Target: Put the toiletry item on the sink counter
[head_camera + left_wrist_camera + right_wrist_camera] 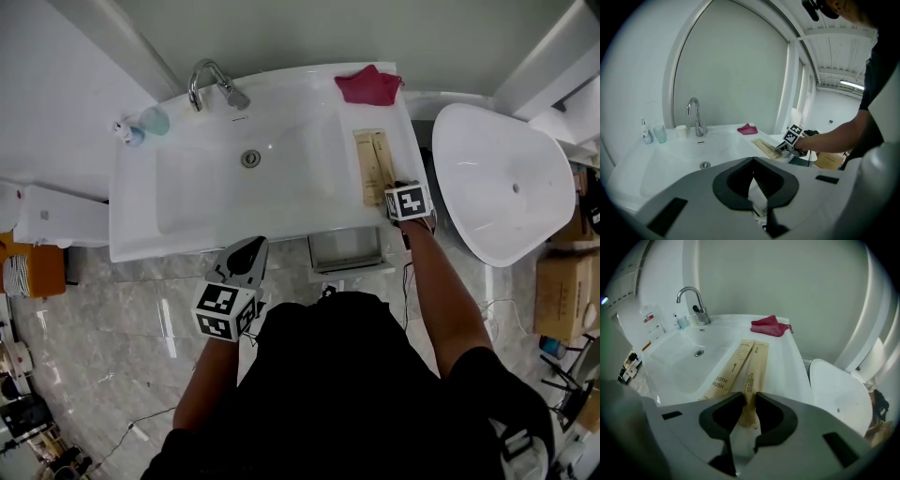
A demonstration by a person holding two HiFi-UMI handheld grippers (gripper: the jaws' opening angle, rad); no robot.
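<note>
Two kraft toothbrush boxes lie side by side on the right rim of the white sink counter (281, 220). The right one (753, 371) is the toiletry item (383, 161). Its near end rests flat on the counter between the jaws of my right gripper (749, 397), which stand slightly apart around it and do not lift it. From the head view, that gripper (391, 197) sits at the counter's front right corner. The other box (730, 369) lies just left of it. My left gripper (251, 247) hangs in front of the sink, shut and empty (753, 164).
A chrome faucet (210, 79) stands at the back of the basin, with a blue cup (155, 120) and a small bottle (126, 132) to its left. A red cloth (368, 85) lies at the back right. A white toilet (506, 183) stands right of the sink.
</note>
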